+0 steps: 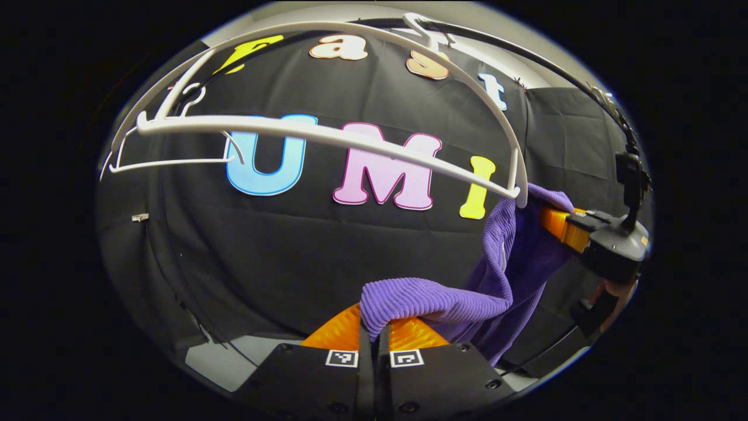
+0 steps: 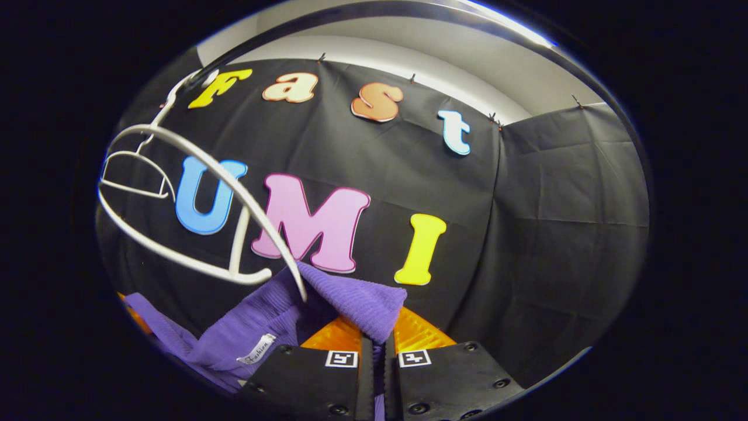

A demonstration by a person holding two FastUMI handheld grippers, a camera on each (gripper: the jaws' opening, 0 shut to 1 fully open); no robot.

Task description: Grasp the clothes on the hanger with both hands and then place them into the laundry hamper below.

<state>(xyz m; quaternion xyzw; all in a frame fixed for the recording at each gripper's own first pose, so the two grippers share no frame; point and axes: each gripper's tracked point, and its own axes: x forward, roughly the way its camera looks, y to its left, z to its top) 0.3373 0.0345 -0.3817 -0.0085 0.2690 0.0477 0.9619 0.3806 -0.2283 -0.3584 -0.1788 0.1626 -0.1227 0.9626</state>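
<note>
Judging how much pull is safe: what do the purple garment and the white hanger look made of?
The purple garment looks like a soft ribbed knit: fine parallel ridges, limp folds, matte. The hanger looks like moulded plastic, smooth and slightly glossy with rounded bars, though coated metal cannot be ruled out. Both grippers' jaws are closed on the garment.

Garment [image 1: 444,304] cut off at the lower rim in the left gripper view, bottom hem out of sight. Fingertips of left gripper [image 1: 374,327] buried under the cloth. Label [image 2: 256,349] too small to read in the right gripper view.
</note>
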